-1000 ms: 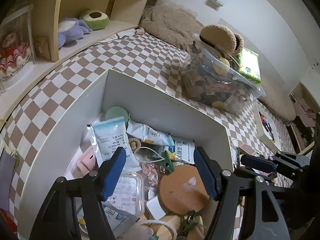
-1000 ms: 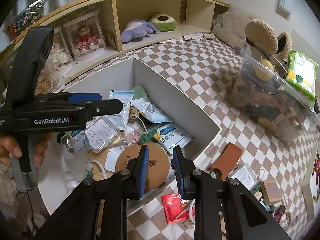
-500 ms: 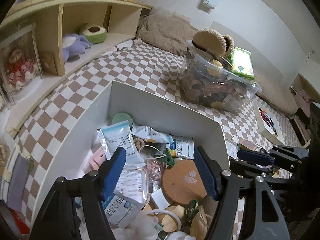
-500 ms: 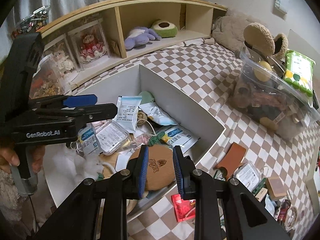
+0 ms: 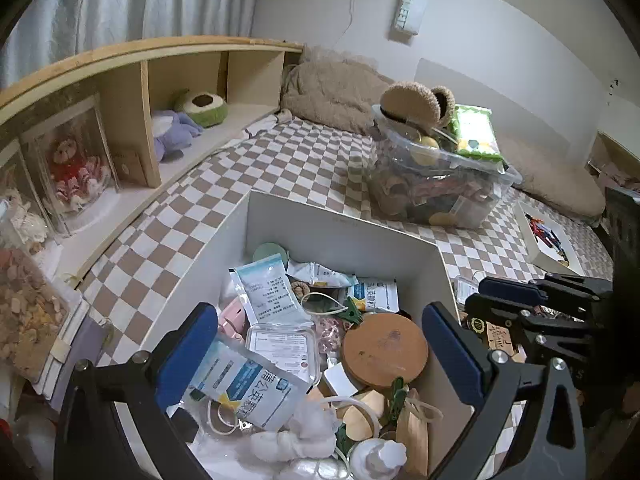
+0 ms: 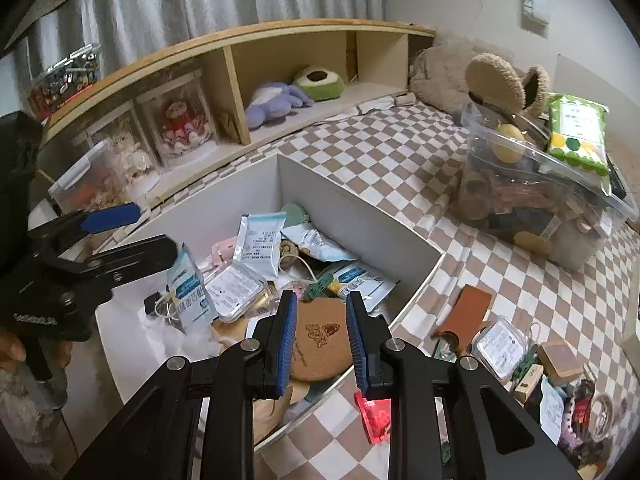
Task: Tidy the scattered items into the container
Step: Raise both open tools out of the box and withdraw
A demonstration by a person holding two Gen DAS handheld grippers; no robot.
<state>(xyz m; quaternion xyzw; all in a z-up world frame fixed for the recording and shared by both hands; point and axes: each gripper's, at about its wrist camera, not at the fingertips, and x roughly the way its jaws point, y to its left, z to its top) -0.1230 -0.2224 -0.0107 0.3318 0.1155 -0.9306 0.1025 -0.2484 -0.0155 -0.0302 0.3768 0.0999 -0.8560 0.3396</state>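
The white box (image 5: 340,220) on the checkered cloth holds several items, among them a round cork coaster (image 5: 384,350) and a blue-white packet (image 5: 248,388). My left gripper (image 5: 316,344) hangs above the near end of the box. Its jaws are opening wide with nothing pressed between them. My right gripper (image 6: 321,304) is shut and empty, above the coaster (image 6: 316,344) at the box's near right wall (image 6: 352,216). Loose on the cloth to the right lie a brown leather piece (image 6: 466,312), a clear plastic case (image 6: 500,346) and a red packet (image 6: 376,416).
A clear lidded bin (image 6: 540,208) full of odds and ends stands at the back right. A wooden shelf (image 6: 240,80) with plush toys runs along the left. More small items (image 6: 558,360) crowd the cloth's right edge. A hand (image 6: 12,352) holds the left gripper.
The left gripper's jaws have spread much wider, and it has lifted and drawn back from the box. The right gripper stays shut and has shifted only slightly.
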